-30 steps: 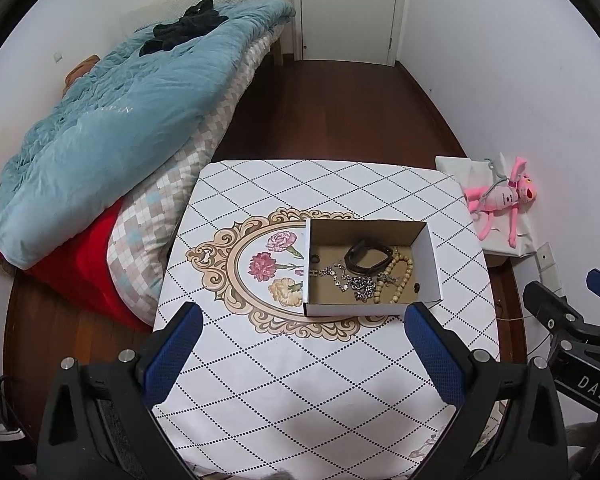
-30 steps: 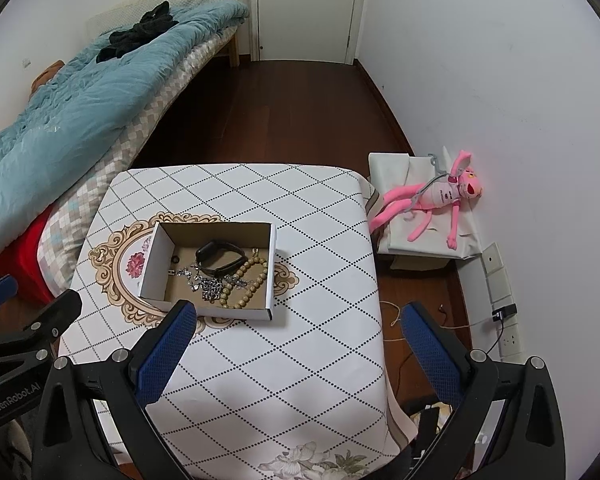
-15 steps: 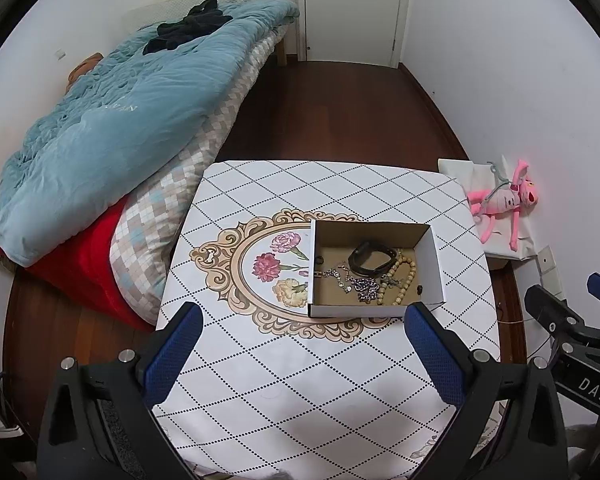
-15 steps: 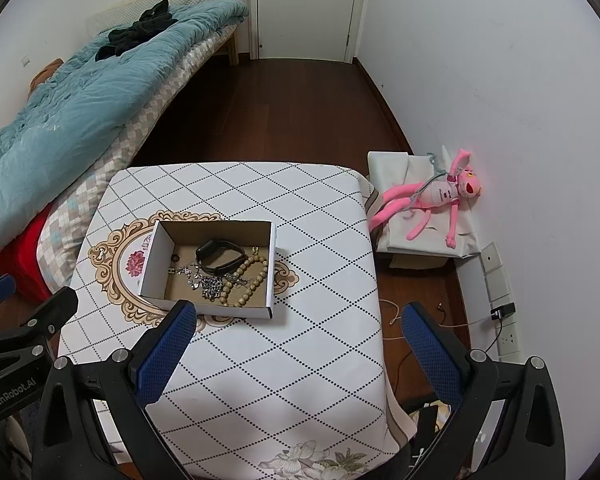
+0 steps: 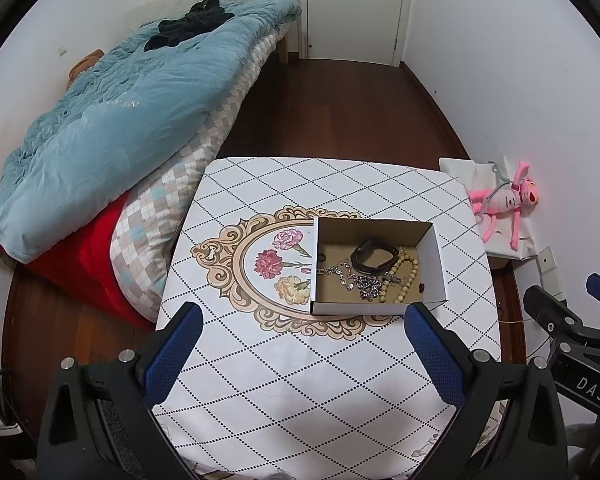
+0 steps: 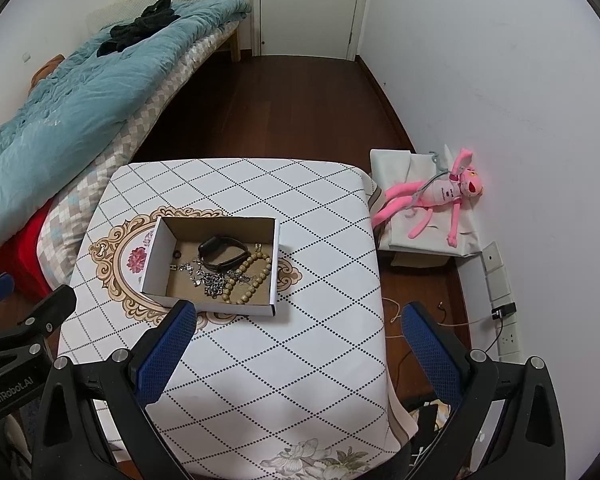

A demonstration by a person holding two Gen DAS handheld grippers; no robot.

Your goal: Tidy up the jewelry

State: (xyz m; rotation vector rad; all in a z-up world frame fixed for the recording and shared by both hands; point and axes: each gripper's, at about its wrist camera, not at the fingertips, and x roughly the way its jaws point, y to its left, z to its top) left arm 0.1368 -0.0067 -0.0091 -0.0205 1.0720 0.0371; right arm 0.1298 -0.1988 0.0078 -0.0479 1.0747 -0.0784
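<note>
An open white cardboard box [image 5: 435,261] [image 6: 154,258] sits on the patterned table [image 5: 300,380] [image 6: 292,360]. Inside lie a black wristband [image 5: 374,255] [image 6: 222,253], a beige bead strand [image 5: 404,280] [image 6: 252,280], a tangled silver chain [image 5: 360,280] [image 6: 212,282] and a small dark ring [image 6: 176,255]. My left gripper [image 5: 304,320] is open and empty, held above the table's near side, short of the box. My right gripper [image 6: 298,316] is open and empty, above the table to the right of the box.
A bed with a blue quilt [image 5: 112,120] [image 6: 72,104] runs along the left. A pink plush toy [image 6: 436,196] [image 5: 504,200] lies on a white bundle to the right of the table. Wall sockets [image 6: 500,280] and a closed door [image 6: 308,4] are beyond.
Both views have shifted slightly; the box sits a little further right in each frame. Both grippers stay open and empty.
</note>
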